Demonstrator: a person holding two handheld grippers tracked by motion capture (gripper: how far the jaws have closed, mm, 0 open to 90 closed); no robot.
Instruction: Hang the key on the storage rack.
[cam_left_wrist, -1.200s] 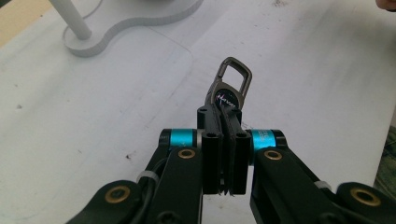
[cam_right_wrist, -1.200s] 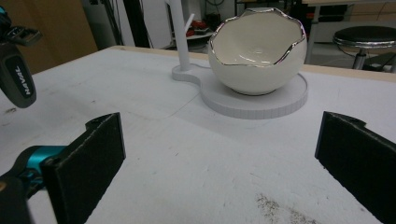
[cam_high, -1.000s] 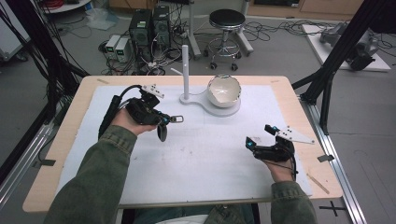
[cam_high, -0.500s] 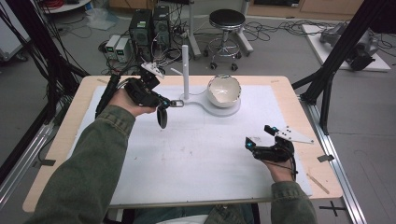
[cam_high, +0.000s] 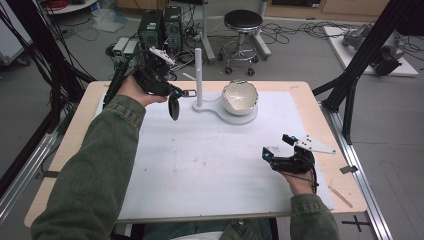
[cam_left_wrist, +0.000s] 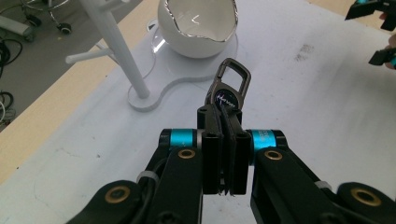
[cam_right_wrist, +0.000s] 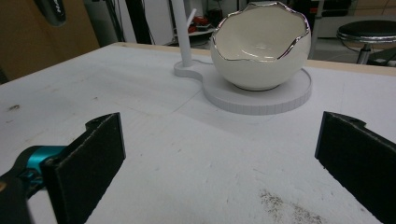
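White plastic makes up the stand (cam_high: 220, 106): a flat base near the far edge of the desk (cam_high: 310, 95), a slim upright post (cam_high: 198, 75) with short side pegs on one end, and an egg-shaped bowl (cam_high: 240, 96) with a jagged silver rim on the round end. A white sheet (cam_high: 210, 165) covers most of the desk top.

The left gripper (cam_high: 172, 92) hangs above the far left part of the desk, just beside the post, its jaws clamped on a dark key holder (cam_high: 174, 106). In the high view the holder's oval body dangles below the jaws, clear of the sheet. The left gripper view (cam_left_wrist: 223, 140) shows its other end: a grey metal carabiner clip (cam_left_wrist: 232, 81) with small lettering on a round boss, sticking out past the jaws towards the stand's base.

The right gripper (cam_high: 280, 146) sits low near the near right corner, well apart from the stand. The right gripper view (cam_right_wrist: 224, 163) shows its jaws spread wide over bare sheet, facing the bowl.
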